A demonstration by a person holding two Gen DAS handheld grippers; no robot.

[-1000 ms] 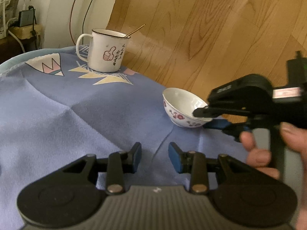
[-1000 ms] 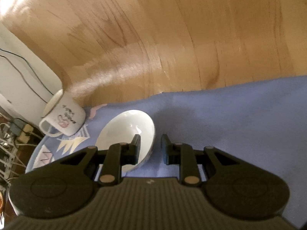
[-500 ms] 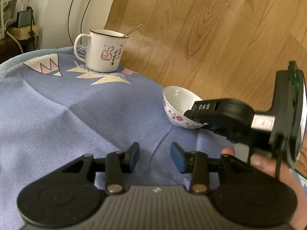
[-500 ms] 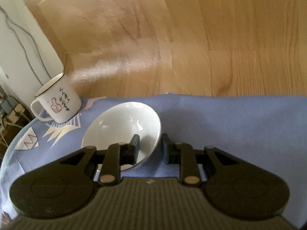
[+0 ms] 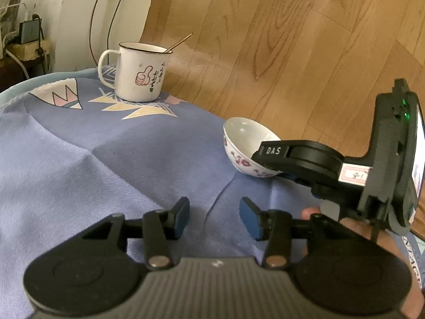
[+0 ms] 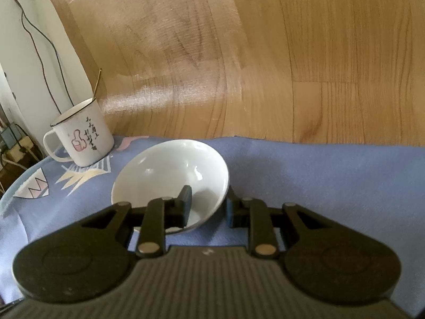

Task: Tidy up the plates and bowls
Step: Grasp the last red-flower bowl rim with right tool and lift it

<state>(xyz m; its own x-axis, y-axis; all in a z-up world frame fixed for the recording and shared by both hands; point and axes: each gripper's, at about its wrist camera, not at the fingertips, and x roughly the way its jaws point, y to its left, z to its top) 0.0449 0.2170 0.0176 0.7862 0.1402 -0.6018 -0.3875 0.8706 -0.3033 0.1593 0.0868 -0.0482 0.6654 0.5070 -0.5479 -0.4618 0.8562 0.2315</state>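
Note:
A small white bowl [image 6: 170, 175] with a floral outside sits on the blue tablecloth [image 6: 332, 180] near the table's far edge. My right gripper [image 6: 208, 207] straddles the bowl's near-right rim, one finger inside and one outside; the jaws stand close around the rim. In the left wrist view the bowl [image 5: 244, 143] is at mid-right with the right gripper [image 5: 297, 156] reaching over its rim. My left gripper [image 5: 214, 218] is open and empty, low over the cloth, short of the bowl.
A white enamel mug [image 5: 139, 71] with a thumbs-up print and a metal stick stands at the far left corner, also in the right wrist view [image 6: 82, 135]. Wooden floor [image 6: 265, 53] lies beyond the table edge. Cables and a power strip [image 5: 26, 37] at far left.
The right gripper has tilted level and settled lower over the bowl's rim. The left gripper has barely moved.

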